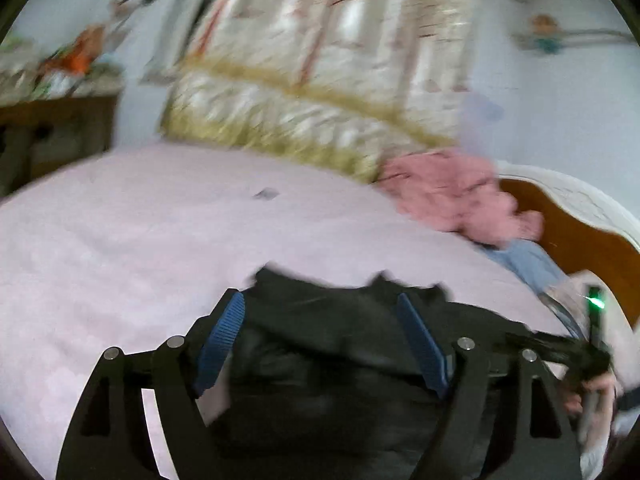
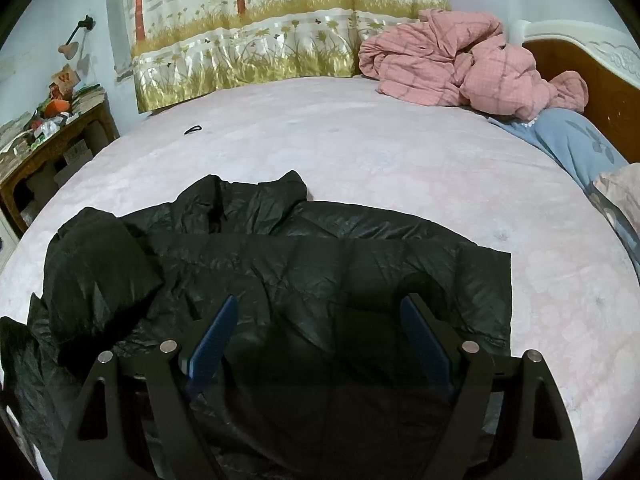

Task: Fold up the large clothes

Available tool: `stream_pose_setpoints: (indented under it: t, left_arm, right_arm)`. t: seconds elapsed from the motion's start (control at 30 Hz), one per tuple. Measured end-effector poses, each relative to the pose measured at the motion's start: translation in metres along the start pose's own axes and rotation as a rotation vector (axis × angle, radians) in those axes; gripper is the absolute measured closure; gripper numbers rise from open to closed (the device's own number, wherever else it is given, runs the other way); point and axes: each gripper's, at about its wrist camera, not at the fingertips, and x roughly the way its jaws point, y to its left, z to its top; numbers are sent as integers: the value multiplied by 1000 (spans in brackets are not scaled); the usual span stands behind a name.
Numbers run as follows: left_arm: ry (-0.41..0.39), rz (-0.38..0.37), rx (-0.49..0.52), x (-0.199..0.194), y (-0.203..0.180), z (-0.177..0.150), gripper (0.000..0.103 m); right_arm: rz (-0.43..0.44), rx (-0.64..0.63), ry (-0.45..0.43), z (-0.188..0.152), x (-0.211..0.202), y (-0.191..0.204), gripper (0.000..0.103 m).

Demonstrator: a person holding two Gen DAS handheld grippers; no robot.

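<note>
A black puffer jacket lies spread on the pink bed sheet, its collar toward the far side and a sleeve bunched at the left. My right gripper is open just above the jacket's near part, empty. In the blurred left wrist view the same jacket lies under my left gripper, which is open with nothing between its blue pads. The other hand-held gripper shows at the right edge of the left wrist view.
A crumpled pink quilt and a blue pillow lie at the bed's far right by the wooden headboard. A cluttered wooden side table stands at the left. A small black hair tie lies on the sheet. A curtain hangs behind.
</note>
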Motion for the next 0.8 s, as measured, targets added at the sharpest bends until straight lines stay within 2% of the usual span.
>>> stream_pose_setpoints:
  t: [0.1,0.2,0.23,0.27,0.33,0.37,0.4,0.47,0.53,0.6,0.7,0.8]
  left_arm:
    - [127,-47,-137,38,35,-3,26]
    - [218,-69,-195,69,51,-13,27]
    - [235,-86,-207,73,53,-17,32]
    - [249,-123,-228,77,53,-17,38]
    - [251,-205,-239,73,45,-20,78]
    - [239,-232,-211,69,38,-20,88]
    - [215,-217,-139,63,26,-19,102]
    - [91,-154,15,39,-2,-16,103]
    - [3,-205,89,18,-26,-9,103]
    - [-43,-279,131,-1,-62,0,103]
    - [-35,-324,254,-4,-137,9,103]
    - [32,-367,338,16,-208,2,102]
  right_arm:
    - [-2,-16,2,0,1,3,18]
    - [-1,-25,2,-1,1,5,18]
    - [-1,-27,1,-1,1,5,18]
    - [2,-27,0,-1,0,5,18]
    - [6,-27,-2,-1,-1,5,18]
    - [9,-24,-4,-1,-2,5,18]
    - [12,-17,-6,-1,-2,3,18]
    - [19,14,0,0,-1,-3,18]
    - [43,34,4,1,-2,-7,18]
    - [54,46,-4,2,-5,-12,18]
    - [12,58,-57,4,-19,-18,18]
    - [22,90,-108,8,-34,-27,18]
